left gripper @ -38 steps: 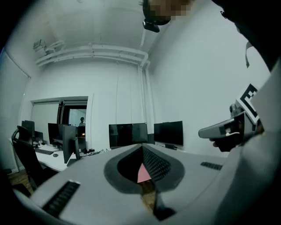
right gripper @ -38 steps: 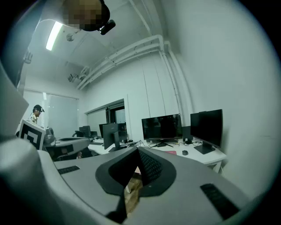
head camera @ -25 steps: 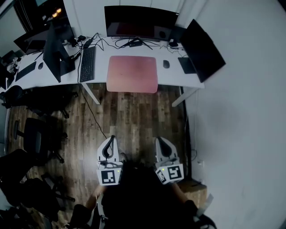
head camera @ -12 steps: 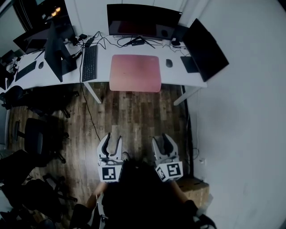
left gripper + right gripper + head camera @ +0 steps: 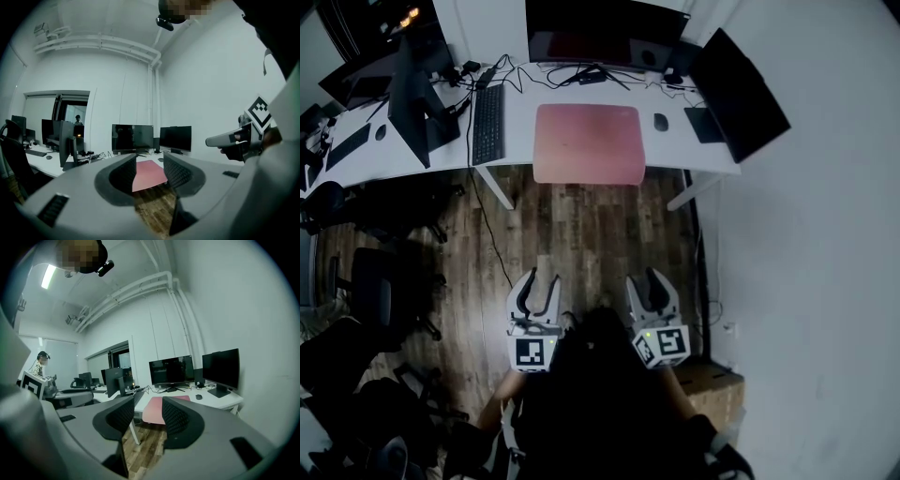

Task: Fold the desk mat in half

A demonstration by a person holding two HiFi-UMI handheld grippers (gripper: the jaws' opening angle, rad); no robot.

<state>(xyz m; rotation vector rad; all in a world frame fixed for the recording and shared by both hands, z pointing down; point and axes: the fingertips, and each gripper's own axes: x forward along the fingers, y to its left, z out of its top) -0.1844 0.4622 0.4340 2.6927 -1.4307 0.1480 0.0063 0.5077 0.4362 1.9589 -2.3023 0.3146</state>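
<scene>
A pink desk mat (image 5: 587, 142) lies flat on the white desk (image 5: 516, 141), its front edge hanging a little over the desk's rim. It also shows far off between the jaws as the mat (image 5: 149, 174) in the left gripper view and the mat (image 5: 153, 409) in the right gripper view. My left gripper (image 5: 538, 287) and right gripper (image 5: 652, 283) hover over the wooden floor, well short of the desk. Both stand open with nothing between their fingers.
On the desk stand a wide monitor (image 5: 602, 30), a second monitor (image 5: 739, 82) at the right, a keyboard (image 5: 488, 124), a mouse (image 5: 661, 121) and cables. Another monitor (image 5: 411, 105) stands at the left. Office chairs (image 5: 370, 291) crowd the floor at the left. A white wall runs along the right.
Both grippers have gone from shut to open. The view has shifted slightly, so the desk now sits a little nearer.
</scene>
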